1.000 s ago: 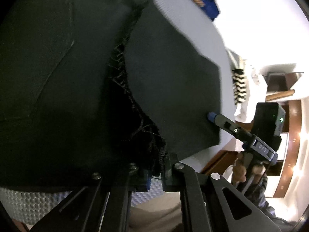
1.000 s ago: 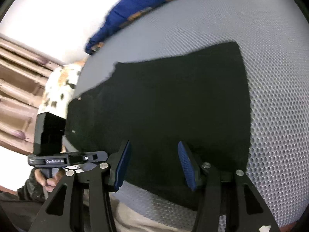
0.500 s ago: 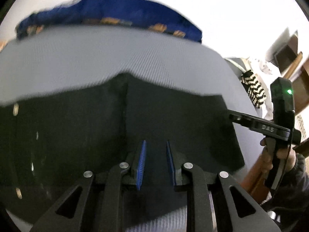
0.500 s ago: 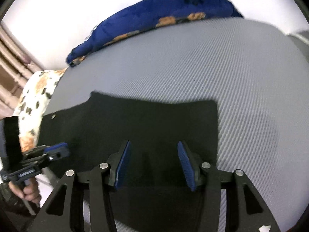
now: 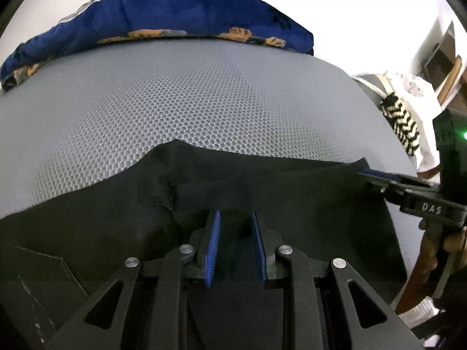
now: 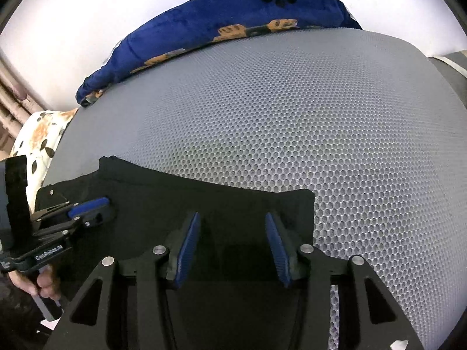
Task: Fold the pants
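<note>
On the grey honeycomb-mesh mattress (image 6: 306, 122), the black pants (image 5: 292, 186) lie flat along its near edge, with their long axis running from side to side in both wrist views. In the left wrist view the far edge peaks at a puckered seam (image 5: 167, 192), and a stitched pocket outline (image 5: 43, 265) shows at the lower left. In the right wrist view the cloth ends in a squared corner (image 6: 306, 195) on the right, with bare mesh beyond it.

The left hand-held gripper (image 5: 235, 245) hangs over the pants with its blue pads (image 5: 214, 242) a narrow gap apart, nothing pinched between them. The right hand-held gripper (image 6: 233, 248) points down over the cloth near the squared corner; its pads (image 6: 189, 248) stand wider apart, the jaws are closing, and only the flat fabric lies below the gap.

A blue pillow with orange paw prints (image 6: 233, 17) rests at the far edge of the mattress. A floral cushion (image 6: 38, 134) sits at the left of the right wrist view. No containers appear.
</note>
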A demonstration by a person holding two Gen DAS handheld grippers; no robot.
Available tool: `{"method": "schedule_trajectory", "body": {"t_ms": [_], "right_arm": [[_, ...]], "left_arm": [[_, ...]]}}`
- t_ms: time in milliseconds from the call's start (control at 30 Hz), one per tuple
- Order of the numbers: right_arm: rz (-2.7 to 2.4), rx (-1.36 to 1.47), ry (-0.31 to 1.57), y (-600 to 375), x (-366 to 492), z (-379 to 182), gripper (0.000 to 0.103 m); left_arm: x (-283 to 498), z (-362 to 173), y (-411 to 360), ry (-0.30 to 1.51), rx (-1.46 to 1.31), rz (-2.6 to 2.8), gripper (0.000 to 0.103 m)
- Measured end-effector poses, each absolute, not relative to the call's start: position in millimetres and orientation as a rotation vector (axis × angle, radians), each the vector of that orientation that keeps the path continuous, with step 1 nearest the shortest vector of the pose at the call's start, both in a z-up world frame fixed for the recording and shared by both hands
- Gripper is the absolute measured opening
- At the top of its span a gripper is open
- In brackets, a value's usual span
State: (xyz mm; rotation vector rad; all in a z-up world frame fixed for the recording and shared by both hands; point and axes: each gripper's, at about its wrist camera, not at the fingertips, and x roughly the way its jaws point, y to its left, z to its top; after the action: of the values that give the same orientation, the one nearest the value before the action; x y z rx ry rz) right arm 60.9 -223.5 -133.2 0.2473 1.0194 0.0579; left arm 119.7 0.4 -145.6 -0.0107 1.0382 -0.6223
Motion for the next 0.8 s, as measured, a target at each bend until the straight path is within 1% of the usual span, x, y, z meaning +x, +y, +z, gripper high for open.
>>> {"method": "schedule_trajectory", "body": {"t_ms": [133,167,200,233,267,300,533,700,800], "right_arm": [[0.058,0.256,1.028,-222.5,57.3,-131.7,0.044],[0.059,0.26,1.033,-221.5,53.8,-131.6,0.044],[0.059,0.264,1.039,-220.4,50.0,-131.8,0.043],[0.061,0.271,1.047,-219.1,45.7,-132.4,0.044],[0.065,0.278,1.056,-218.0,42.5,-133.7,0.044],[0.072,0.286,1.067,-215.9,37.0,-135.7,0.044],[0.118,0.273,1.118,-187.0,7.5,-140.9,0.047],[0.205,0.23,1.157,-149.7,4.8,-142.5,0.047],[0.286,0.226,1.184,-123.3,6.9,-144.3,0.047]], "left_arm": [[113.9,-143.0,2.9,1.045,-0.016,-0.603,0.025],[113.6,-142.1,4.1,1.048,-0.018,-0.596,0.028],[111.4,-140.3,6.5,1.048,-0.018,-0.588,0.034],[107.9,-137.5,9.6,1.043,-0.013,-0.576,0.037],[105.3,-134.9,11.7,1.034,-0.006,-0.566,0.044],[101.2,-131.6,15.3,1.021,0.002,-0.554,0.046],[75.3,-108.5,50.8,0.979,0.046,-0.465,0.049],[56.6,-93.7,104.3,0.988,-0.067,-0.435,0.053],[45.4,-88.4,153.4,0.997,-0.188,-0.398,0.053]]}}
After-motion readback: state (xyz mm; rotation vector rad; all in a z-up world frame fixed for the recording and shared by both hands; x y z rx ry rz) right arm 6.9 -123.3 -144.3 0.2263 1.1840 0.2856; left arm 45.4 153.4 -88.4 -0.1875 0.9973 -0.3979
